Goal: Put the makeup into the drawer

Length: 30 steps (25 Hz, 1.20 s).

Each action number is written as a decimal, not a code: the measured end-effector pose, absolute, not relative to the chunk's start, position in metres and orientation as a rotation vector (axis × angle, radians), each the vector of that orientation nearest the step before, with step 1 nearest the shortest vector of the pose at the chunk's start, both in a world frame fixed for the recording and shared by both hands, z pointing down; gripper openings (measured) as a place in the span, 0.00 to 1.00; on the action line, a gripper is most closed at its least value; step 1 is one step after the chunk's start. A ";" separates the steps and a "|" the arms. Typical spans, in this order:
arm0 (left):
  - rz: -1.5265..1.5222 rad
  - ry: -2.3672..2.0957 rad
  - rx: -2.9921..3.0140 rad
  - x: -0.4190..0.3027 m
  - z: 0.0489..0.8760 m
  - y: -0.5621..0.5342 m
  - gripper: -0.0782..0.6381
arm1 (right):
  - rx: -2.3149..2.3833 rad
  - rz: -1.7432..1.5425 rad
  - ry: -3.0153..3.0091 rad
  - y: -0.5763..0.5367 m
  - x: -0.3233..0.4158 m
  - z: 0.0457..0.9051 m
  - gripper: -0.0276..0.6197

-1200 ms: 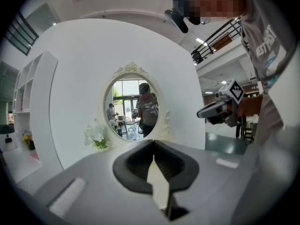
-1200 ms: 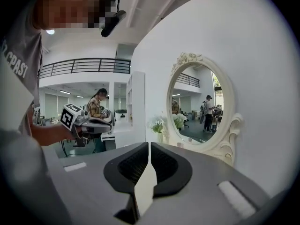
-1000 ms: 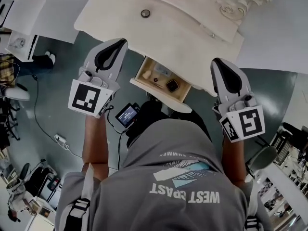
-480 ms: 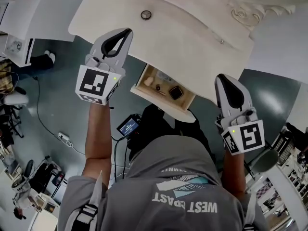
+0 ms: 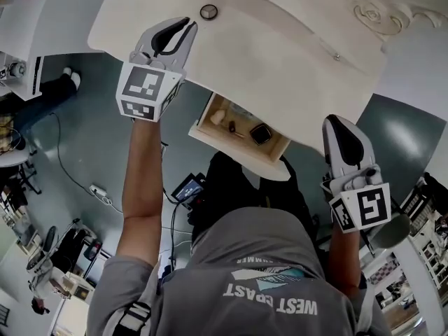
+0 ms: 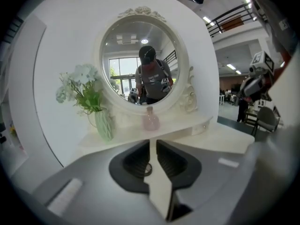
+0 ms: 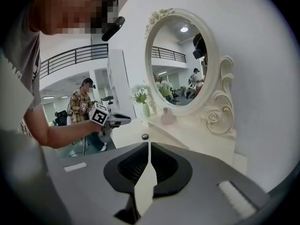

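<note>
A white dressing table with carved trim spans the top of the head view. At left, the left gripper has advanced over the tabletop, stopping just short of the small round dark-rimmed makeup compact. Its jaws have just been opening a crack, with nothing between them, so a pick-up looks imminent. The open wooden drawer waits below centre. At right, the right gripper has sunk lower, jaws together and empty.

The white bench is carrying a small round dark-rimmed container, which is lying alone near its left end. On the raised ledge at the back, a green vase of pale flowers and a pink bottle are standing apart before the framed mirror, with the vase on the left.
</note>
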<state>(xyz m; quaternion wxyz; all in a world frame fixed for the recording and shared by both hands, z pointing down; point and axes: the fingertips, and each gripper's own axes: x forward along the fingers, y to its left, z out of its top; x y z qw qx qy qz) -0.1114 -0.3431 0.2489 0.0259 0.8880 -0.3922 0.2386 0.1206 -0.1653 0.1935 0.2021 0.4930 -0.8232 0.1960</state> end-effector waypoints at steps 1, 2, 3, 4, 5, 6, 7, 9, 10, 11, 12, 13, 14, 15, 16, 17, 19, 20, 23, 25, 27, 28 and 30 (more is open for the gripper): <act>0.754 -1.206 2.738 -0.111 0.258 -0.348 0.18 | 1.376 0.558 -2.293 -0.166 0.122 0.200 0.07; 0.772 -1.199 2.731 -0.110 0.267 -0.353 0.18 | 1.376 0.569 -2.286 -0.166 0.123 0.206 0.07; 0.789 -1.192 2.723 -0.109 0.276 -0.357 0.18 | 1.375 0.580 -2.279 -0.166 0.124 0.211 0.07; 0.809 -1.187 2.715 -0.109 0.285 -0.361 0.19 | 1.374 0.589 -2.273 -0.166 0.126 0.216 0.07; 0.831 -1.183 2.706 -0.108 0.293 -0.365 0.20 | 1.373 0.597 -2.268 -0.166 0.127 0.220 0.07; 0.856 -1.179 2.695 -0.107 0.302 -0.368 0.20 | 1.372 0.604 -2.263 -0.165 0.128 0.224 0.07; 0.880 -1.175 2.682 -0.107 0.309 -0.371 0.21 | 1.372 0.611 -2.258 -0.165 0.129 0.227 0.07; 0.916 -1.168 2.660 -0.106 0.324 -0.378 0.23 | 1.371 0.624 -2.249 -0.165 0.132 0.233 0.07; 0.928 -1.166 2.651 -0.106 0.331 -0.381 0.24 | 1.370 0.630 -2.244 -0.164 0.133 0.237 0.07; 0.938 -1.165 2.642 -0.106 0.339 -0.385 0.26 | 1.368 0.636 -2.238 -0.164 0.134 0.240 0.07; 0.945 -1.165 2.633 -0.106 0.347 -0.388 0.27 | 1.366 0.642 -2.232 -0.163 0.135 0.244 0.07; 0.949 -1.163 2.625 -0.107 0.355 -0.392 0.29 | 1.365 0.649 -2.225 -0.162 0.135 0.249 0.07; 0.952 -1.160 2.618 -0.107 0.362 -0.395 0.31 | 1.364 0.656 -2.218 -0.161 0.136 0.253 0.07; 0.959 -1.155 2.611 -0.107 0.369 -0.398 0.32 | 1.363 0.662 -2.212 -0.160 0.137 0.256 0.07; 0.971 -1.149 2.603 -0.106 0.375 -0.401 0.33 | 1.362 0.667 -2.208 -0.159 0.138 0.259 0.07; 0.989 -1.142 2.594 -0.105 0.379 -0.402 0.35 | 1.362 0.670 -2.204 -0.159 0.139 0.262 0.07; 1.012 -1.127 2.583 -0.102 0.387 -0.406 0.38 | 1.362 0.675 -2.200 -0.159 0.140 0.265 0.07; 1.017 -1.119 2.581 -0.101 0.391 -0.408 0.40 | 1.362 0.677 -2.198 -0.158 0.140 0.266 0.07; 1.058 -1.094 2.569 -0.099 0.405 -0.411 0.44 | 1.357 0.687 -2.195 -0.157 0.139 0.269 0.07; 1.098 -1.085 2.555 -0.100 0.413 -0.411 0.45 | 1.351 0.691 -2.192 -0.156 0.139 0.272 0.07; 1.120 -1.085 2.550 -0.099 0.417 -0.416 0.45 | 1.349 0.688 -2.192 -0.157 0.139 0.276 0.07; 1.126 -1.088 2.551 -0.099 0.418 -0.419 0.45 | 1.350 0.686 -2.191 -0.157 0.139 0.277 0.07; 1.142 -1.091 2.549 -0.100 0.422 -0.423 0.45 | 1.349 0.688 -2.189 -0.155 0.139 0.279 0.07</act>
